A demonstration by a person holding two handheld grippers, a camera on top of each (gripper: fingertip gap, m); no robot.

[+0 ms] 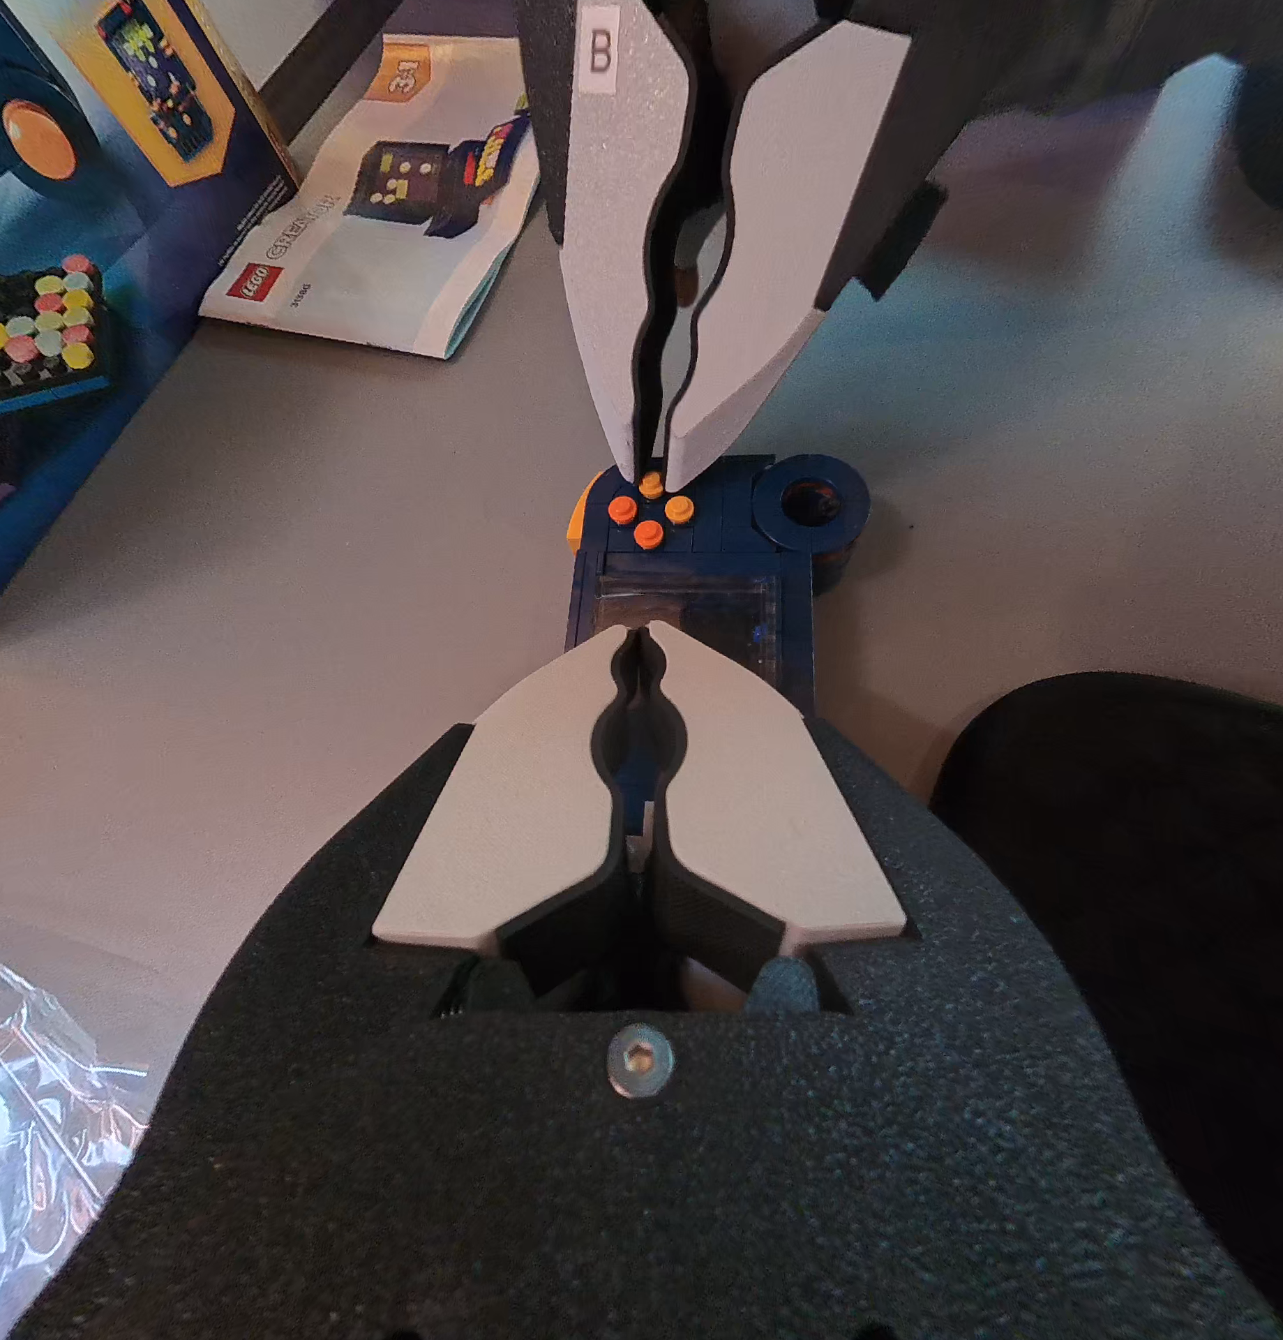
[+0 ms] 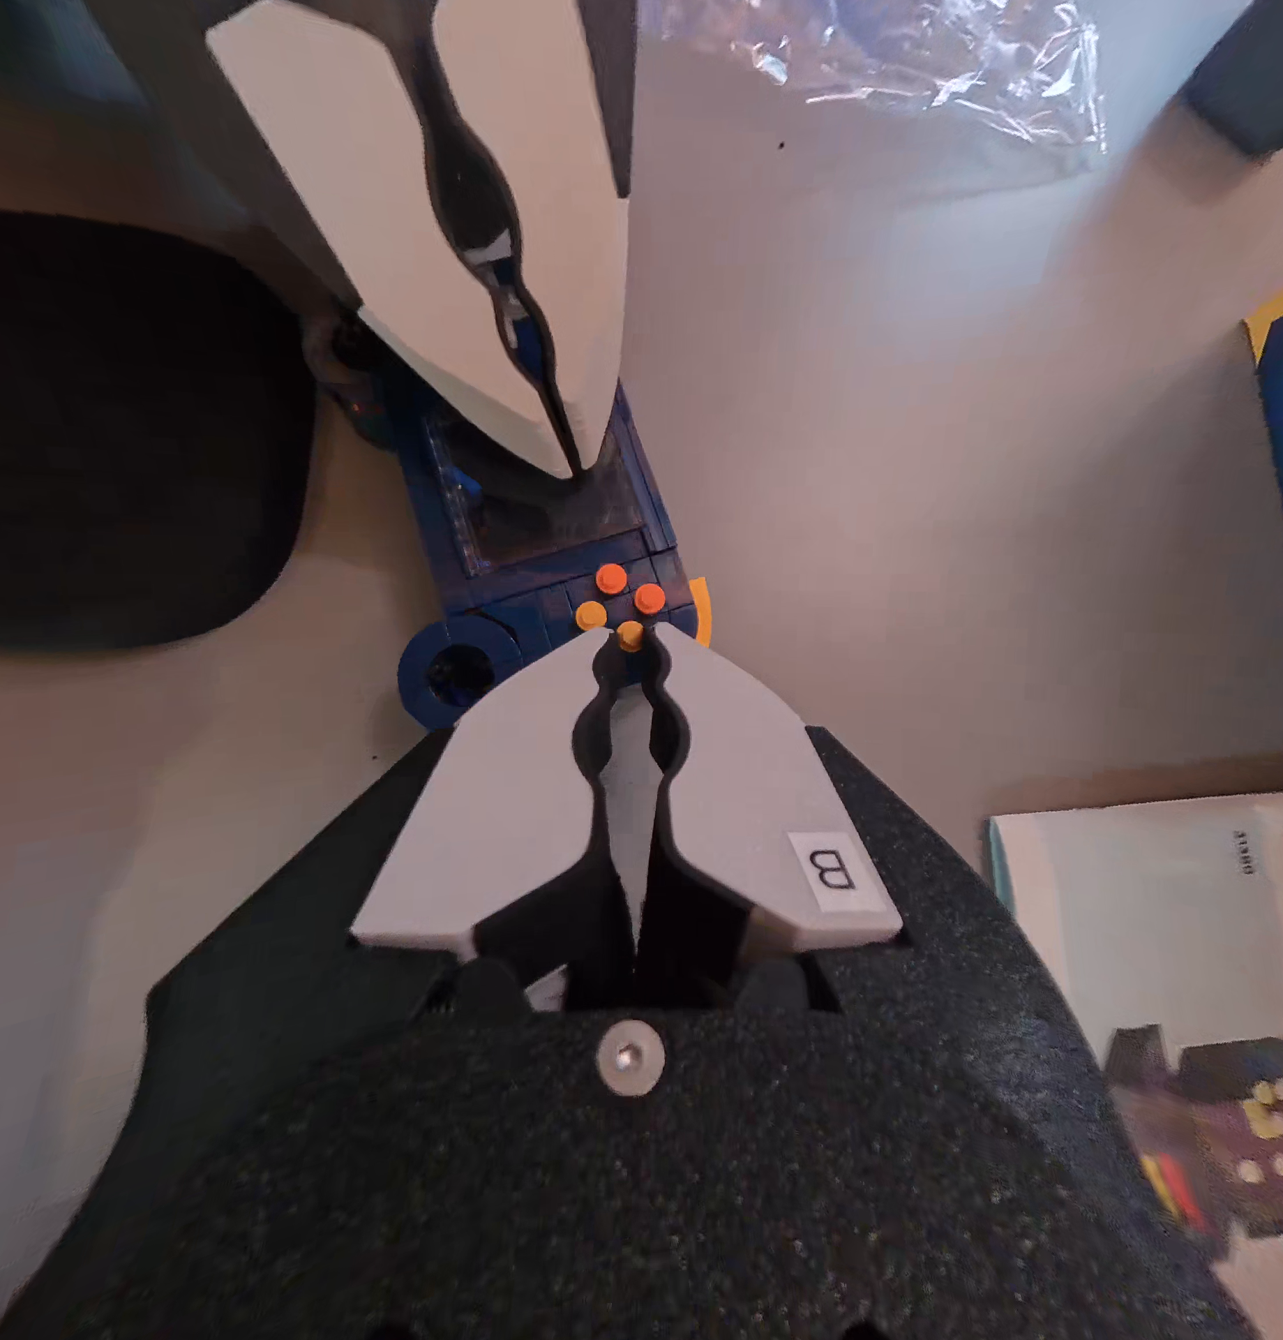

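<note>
In the left wrist view the left tool (image 1: pixel 640 638) fills the lower half of the frame, its pale fingers drawn together until only a hairline gap remains at the tips. Those tips rest over the clear window of a dark blue brick-built console (image 1: pixel 696 580) lying flat on the grey bench (image 1: pixel 297 544) at frame centre; whether anything is pinched between them cannot be told.

The right tool (image 1: pixel 653 475) comes down from the top of that frame, and its tips sit either side of a yellow-orange stud (image 1: pixel 651 484) at the far end of the console, with a narrow gap around it. The right wrist view shows the same: the right tool (image 2: pixel 632 632) flanks the stud (image 2: pixel 630 636), and whether the tips press on it cannot be told. Three more orange studs (image 1: pixel 649 533) stand beside it in a diamond. A dark blue ring piece (image 1: pixel 812 504) sits at the console's corner, just right of centre.

An instruction booklet (image 1: pixel 377 239) lies in the upper left of the left wrist view, with a blue box (image 1: pixel 152 109) beyond it and a black plate of coloured round tiles (image 1: pixel 36 326) at the left edge. A clear plastic bag (image 1: pixel 29 1124) lies crumpled in the lower left, and a black rounded object (image 1: pixel 1146 870) lies at the right.
</note>
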